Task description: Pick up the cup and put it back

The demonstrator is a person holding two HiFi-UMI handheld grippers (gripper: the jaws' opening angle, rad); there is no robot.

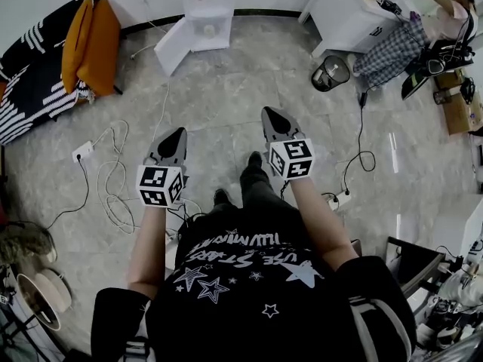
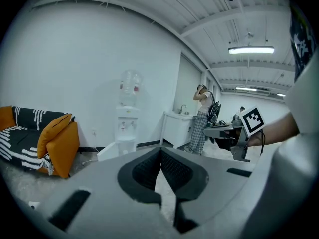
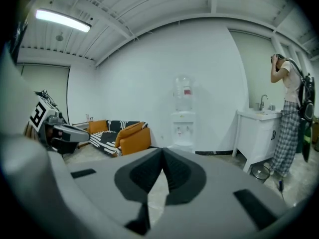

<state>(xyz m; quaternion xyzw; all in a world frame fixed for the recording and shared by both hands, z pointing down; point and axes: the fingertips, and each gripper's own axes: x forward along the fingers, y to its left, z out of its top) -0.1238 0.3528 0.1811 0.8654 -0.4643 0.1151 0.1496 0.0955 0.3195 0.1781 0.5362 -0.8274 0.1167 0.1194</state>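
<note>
I cannot make out a cup for certain; a small pale round thing (image 1: 209,30) sits in the tray of the white water dispenser (image 1: 204,10) at the far wall. Both grippers are held out over the floor, pointing toward the dispenser. In the head view my left gripper (image 1: 178,133) and my right gripper (image 1: 269,112) are side by side and apart, each shut with nothing in it. In the left gripper view the tips (image 2: 160,151) meet, and in the right gripper view the tips (image 3: 162,150) meet too. The dispenser (image 2: 127,128) (image 3: 183,126) stands straight ahead in both gripper views.
A striped sofa with orange cushions (image 1: 90,44) stands at the left. Cables and a power strip (image 1: 83,151) lie on the floor ahead. A trash can (image 1: 330,72) and a white sink cabinet (image 1: 355,10) are at the right, with a person (image 1: 445,13) beside them.
</note>
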